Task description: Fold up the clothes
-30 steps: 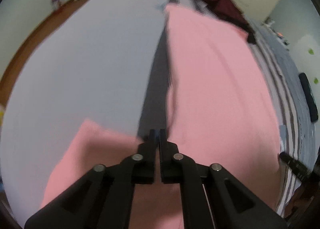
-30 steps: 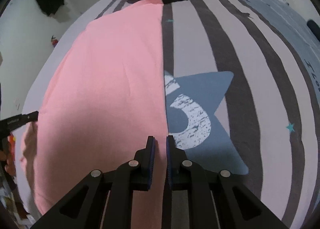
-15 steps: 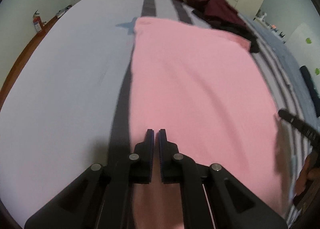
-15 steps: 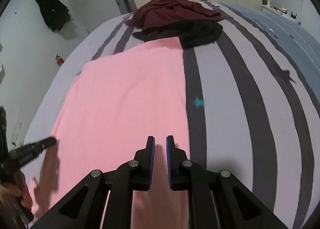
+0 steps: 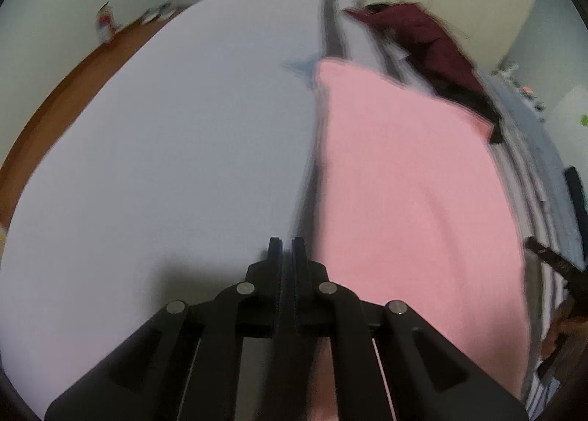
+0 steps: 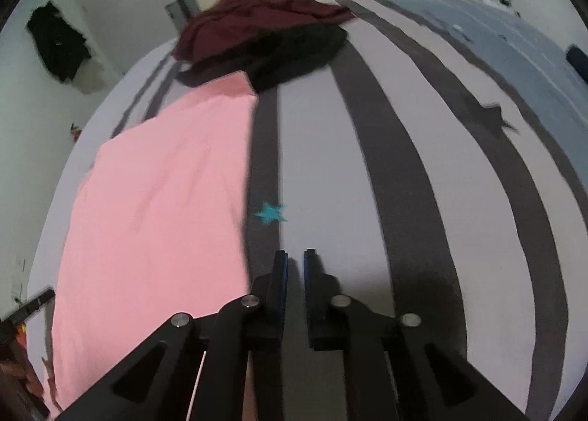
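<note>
A pink garment (image 5: pixel 404 200) lies flat on the bed, folded into a long rectangle. My left gripper (image 5: pixel 286 243) is shut and empty, hovering over the pale sheet (image 5: pixel 183 145) just left of the garment's left edge. In the right wrist view the same pink garment (image 6: pixel 158 219) fills the left half. My right gripper (image 6: pixel 296 254) hangs just right of its right edge over a dark stripe, shut to a thin slit with nothing in it. Each view catches the other gripper at its edge; a hand (image 5: pixel 566 318) shows by the right one.
A maroon garment (image 6: pixel 257 20) lies on a black one (image 6: pixel 294 53) at the far end of the bed, touching the pink garment's far corner. The striped sheet (image 6: pixel 367 182) spreads to the right. Brown floor (image 5: pixel 55 101) borders the bed's left side.
Both grippers have slid outward off the pink garment, the left one to the left and the right one to the right. They stayed shut. The garment lies flat as before.
</note>
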